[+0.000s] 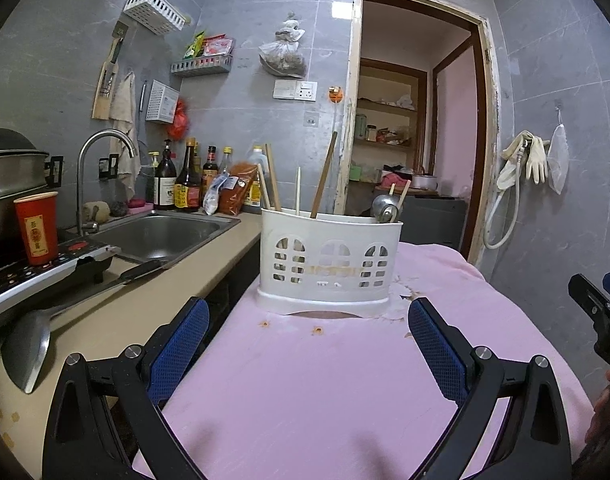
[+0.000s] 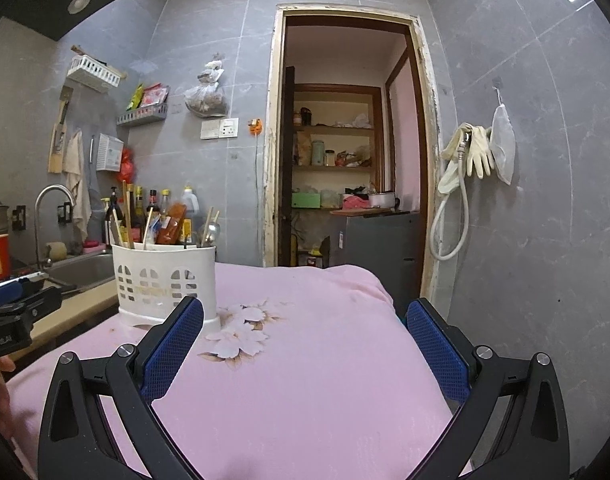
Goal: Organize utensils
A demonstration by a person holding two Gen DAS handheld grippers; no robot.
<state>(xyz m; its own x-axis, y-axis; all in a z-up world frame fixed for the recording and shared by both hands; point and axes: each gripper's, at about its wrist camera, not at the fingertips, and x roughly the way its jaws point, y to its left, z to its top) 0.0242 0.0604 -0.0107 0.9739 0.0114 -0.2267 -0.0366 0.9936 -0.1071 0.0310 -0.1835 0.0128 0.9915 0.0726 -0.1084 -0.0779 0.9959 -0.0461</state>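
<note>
Facing tongs (image 1: 308, 322): utensil holder (image 1: 329, 264) ahead

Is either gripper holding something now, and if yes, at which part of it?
Nothing is held. The left gripper and the right gripper both stand wide open over the pink cloth, short of the white utensil holder.

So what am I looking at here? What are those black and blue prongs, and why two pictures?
No robot here: a person holds a two-finger tool in each hand, with a camera on each looking forward. One picture is from the left gripper, the other from the right gripper. The blue pads are the fingers, spread open, holding nothing. Ahead, on a pink cloth, stands a white utensil holder with chopsticks and a metal ladle inside. A large metal spoon lies on the counter to the left.
</note>
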